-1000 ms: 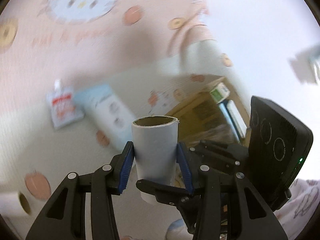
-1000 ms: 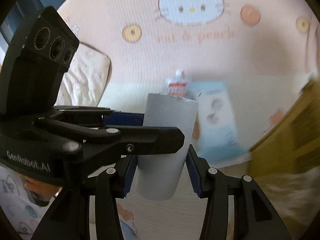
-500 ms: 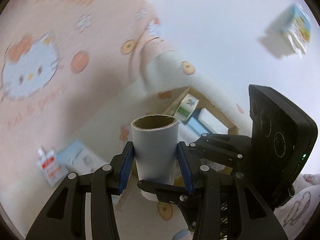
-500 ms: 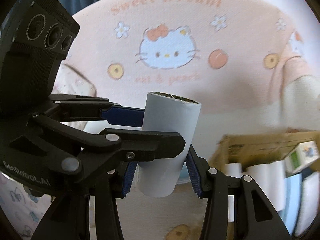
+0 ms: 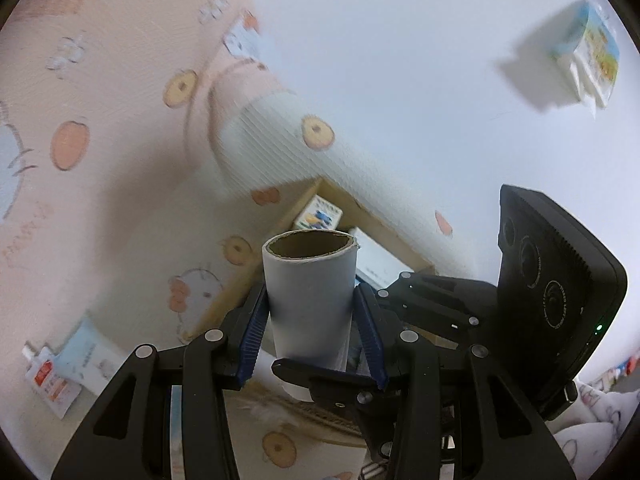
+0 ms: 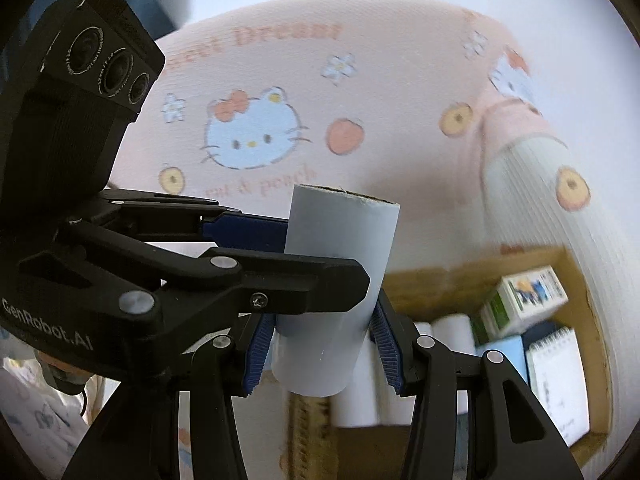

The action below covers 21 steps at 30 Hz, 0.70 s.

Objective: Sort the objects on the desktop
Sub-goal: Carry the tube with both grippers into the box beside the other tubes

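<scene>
Pink cartoon-cat bedding [image 6: 360,92] fills the background, with a white wall beyond it, and a cardboard box [image 6: 448,280] sits down on the cream sheet. Both of my grippers are clamped on the same thing: a grey-wrapped cardboard tube [image 5: 310,300], open brown end pointing up. My left gripper [image 5: 312,340] pinches its middle between the blue pads, and my right gripper [image 6: 322,350] squeezes it nearer the lower end, crossing under the left one's fingers. Two grips at right angles keep a light, hollow tube from twisting or slipping out, I reckon.

The tube is up in the air, clear of the bedding, hanging above the box. Inside the box I can see white paper rolls [image 6: 452,328] packed upright, a small printed carton [image 6: 520,304] and a spiral notepad [image 6: 556,384] along the far side. So the rolls' corner looks like this tube's home.

Off to the left on the sheet lie a light blue pack [image 5: 86,354] and a small red-and-white sachet [image 5: 50,382], apparently not yet sorted. A tissue packet [image 5: 588,48] rests well away on the white surface.
</scene>
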### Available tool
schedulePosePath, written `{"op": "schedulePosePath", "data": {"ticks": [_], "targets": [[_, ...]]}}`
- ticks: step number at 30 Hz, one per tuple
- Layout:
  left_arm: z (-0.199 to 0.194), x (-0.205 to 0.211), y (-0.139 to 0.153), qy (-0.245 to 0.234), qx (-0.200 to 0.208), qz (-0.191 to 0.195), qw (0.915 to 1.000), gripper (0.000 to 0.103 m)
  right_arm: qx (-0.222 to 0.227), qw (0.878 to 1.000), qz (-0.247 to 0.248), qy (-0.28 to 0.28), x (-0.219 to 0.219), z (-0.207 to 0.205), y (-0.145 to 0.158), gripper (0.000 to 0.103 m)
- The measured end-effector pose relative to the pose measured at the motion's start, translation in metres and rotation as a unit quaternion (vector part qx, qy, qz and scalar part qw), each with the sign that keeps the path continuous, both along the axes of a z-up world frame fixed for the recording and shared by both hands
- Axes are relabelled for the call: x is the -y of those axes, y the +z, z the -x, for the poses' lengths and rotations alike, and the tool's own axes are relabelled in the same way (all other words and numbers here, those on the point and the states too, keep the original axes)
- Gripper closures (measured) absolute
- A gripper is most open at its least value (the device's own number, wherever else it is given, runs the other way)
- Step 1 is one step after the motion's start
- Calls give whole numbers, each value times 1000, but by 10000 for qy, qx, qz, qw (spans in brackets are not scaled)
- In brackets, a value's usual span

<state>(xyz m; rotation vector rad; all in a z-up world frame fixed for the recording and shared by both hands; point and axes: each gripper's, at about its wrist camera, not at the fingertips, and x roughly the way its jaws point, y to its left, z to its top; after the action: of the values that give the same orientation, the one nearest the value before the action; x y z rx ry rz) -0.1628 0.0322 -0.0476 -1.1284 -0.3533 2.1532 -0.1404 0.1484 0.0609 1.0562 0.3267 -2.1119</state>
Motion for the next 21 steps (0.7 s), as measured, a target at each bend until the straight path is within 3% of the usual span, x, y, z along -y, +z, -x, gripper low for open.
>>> {"op": "schedulePosePath", "data": {"ticks": [7,13,21], "targets": [[16,-37,-5,-407,450,20,9982,55,742,9968,9,-286,-29,31,-17,58],[32,-44,-27,-257,1216,-82,9922,55,1268,9913,-35,-352,-37,51,-40,58],[34,-49,-53,-59,1592,397,9864,55,1721,9848,-166,-171,-34,63,-67,58]]}}
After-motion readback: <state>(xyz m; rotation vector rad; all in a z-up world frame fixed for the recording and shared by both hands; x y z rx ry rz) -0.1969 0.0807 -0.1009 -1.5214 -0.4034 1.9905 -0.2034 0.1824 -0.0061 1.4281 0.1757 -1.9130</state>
